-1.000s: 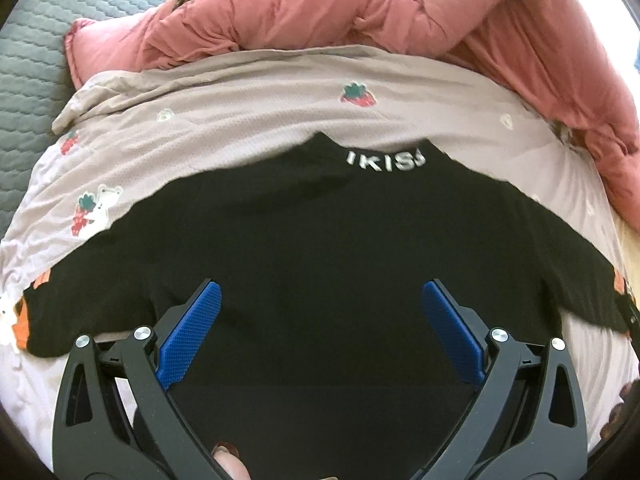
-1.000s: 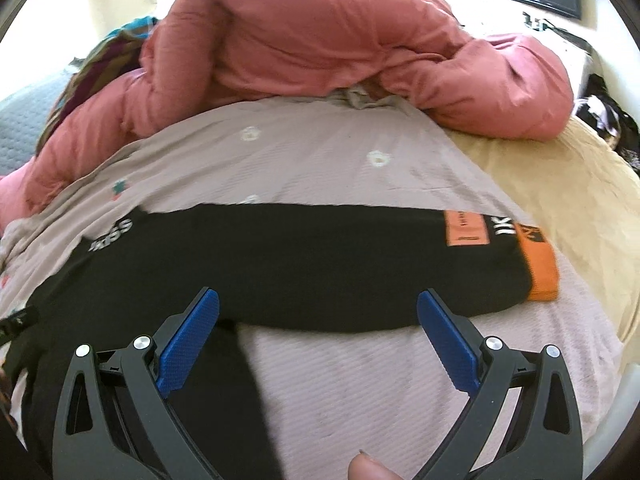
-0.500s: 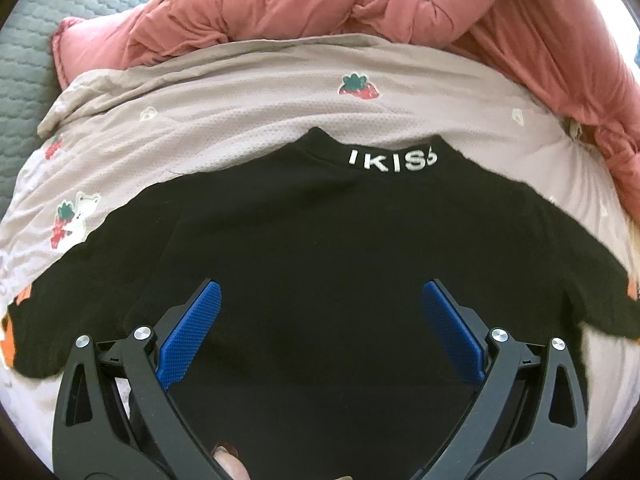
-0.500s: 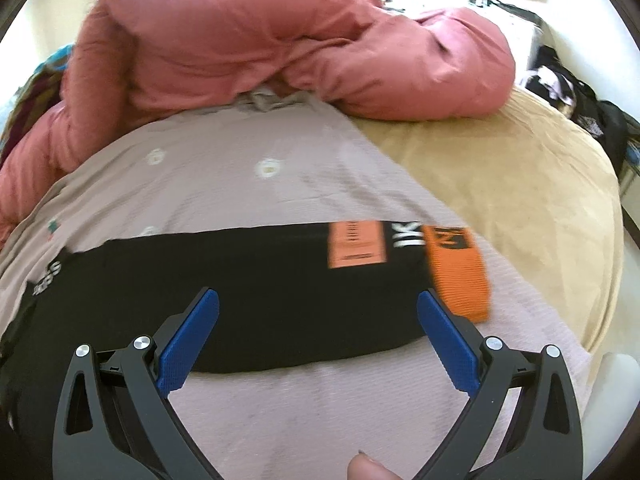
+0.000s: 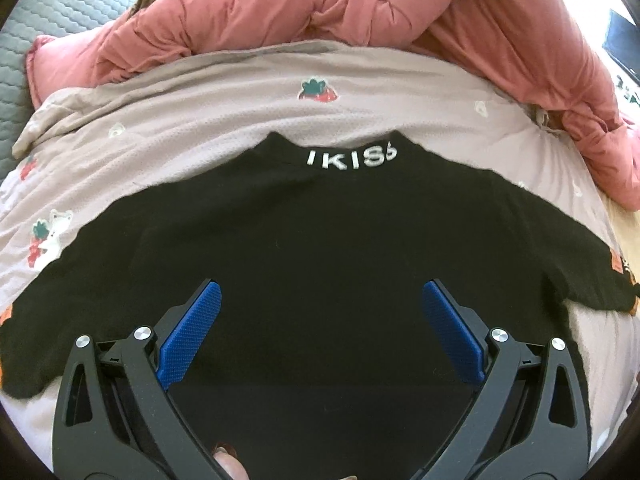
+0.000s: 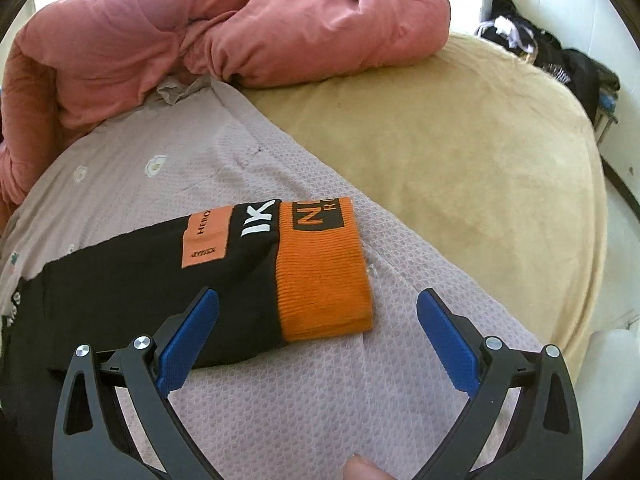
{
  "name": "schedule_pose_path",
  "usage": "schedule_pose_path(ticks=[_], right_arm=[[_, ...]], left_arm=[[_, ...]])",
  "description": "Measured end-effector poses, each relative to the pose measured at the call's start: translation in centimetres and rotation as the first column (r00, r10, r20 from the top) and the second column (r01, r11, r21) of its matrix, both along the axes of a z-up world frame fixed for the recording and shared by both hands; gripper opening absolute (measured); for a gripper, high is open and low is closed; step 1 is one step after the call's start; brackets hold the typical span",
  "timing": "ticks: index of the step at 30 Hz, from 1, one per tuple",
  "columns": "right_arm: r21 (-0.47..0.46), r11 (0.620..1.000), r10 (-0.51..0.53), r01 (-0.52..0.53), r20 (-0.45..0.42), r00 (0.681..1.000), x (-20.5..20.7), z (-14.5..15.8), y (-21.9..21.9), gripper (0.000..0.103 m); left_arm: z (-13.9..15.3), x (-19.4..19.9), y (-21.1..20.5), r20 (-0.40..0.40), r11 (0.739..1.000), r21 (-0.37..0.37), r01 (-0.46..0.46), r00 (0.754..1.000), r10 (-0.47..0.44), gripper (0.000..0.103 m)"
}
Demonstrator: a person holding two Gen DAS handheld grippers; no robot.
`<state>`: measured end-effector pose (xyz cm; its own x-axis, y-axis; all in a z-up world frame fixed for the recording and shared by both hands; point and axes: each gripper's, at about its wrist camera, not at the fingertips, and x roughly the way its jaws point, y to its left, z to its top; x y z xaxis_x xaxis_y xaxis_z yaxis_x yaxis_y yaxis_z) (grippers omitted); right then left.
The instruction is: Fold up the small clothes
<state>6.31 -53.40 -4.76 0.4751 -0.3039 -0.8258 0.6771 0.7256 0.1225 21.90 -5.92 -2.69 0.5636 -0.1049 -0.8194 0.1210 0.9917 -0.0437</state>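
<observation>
Bed: you are working over a mauve bedspread (image 5: 200, 128) printed with strawberries, which is carrying the black sweater (image 5: 320, 264).
Left hand-held gripper (image 5: 320, 320): it is hovering low over the sweater's body with its blue pads spread wide, pinching nothing.
Right hand-held gripper (image 6: 318, 326): it is hanging just above the sleeve end, pads likewise spread, with the orange cuff (image 6: 322, 280) showing between them.
Sweater: it is lying flat and opened out, collar lettering (image 5: 352, 158) at the far edge, both sleeves stretched sideways.
Progress: you are looking at a spread garment with no fold made yet; by my judgement the sleeves and body are all still waiting to be folded.
Left view only: it is showing the whole torso, the collar and both shoulders.
Right view only: it is showing the cuff, an orange patch (image 6: 206, 236) on the sleeve, and a tan blanket (image 6: 460, 152) further right.
Far: a pink duvet (image 6: 224, 28) is lying bunched behind everything.
</observation>
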Motion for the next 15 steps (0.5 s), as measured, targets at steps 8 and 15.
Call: schedule_pose_path(ticks=[8,15], right_arm=[[0.076,0.997,0.024,-0.022,-0.018,1.0,2.0,-1.2,-2.3,0.071],[0.047,0.996,0.081,-0.081,0.003,0.997,3.3,-1.6,-2.2,0.042]], left_arm=[[-1.2,-0.1,0.3,-0.035,1.0,-0.007,-0.006,0.999,0.006,0.095],[-0.9,-0.4,0.6,-0.028,1.0,-0.011,-0.014,1.0,0.014,0.095]])
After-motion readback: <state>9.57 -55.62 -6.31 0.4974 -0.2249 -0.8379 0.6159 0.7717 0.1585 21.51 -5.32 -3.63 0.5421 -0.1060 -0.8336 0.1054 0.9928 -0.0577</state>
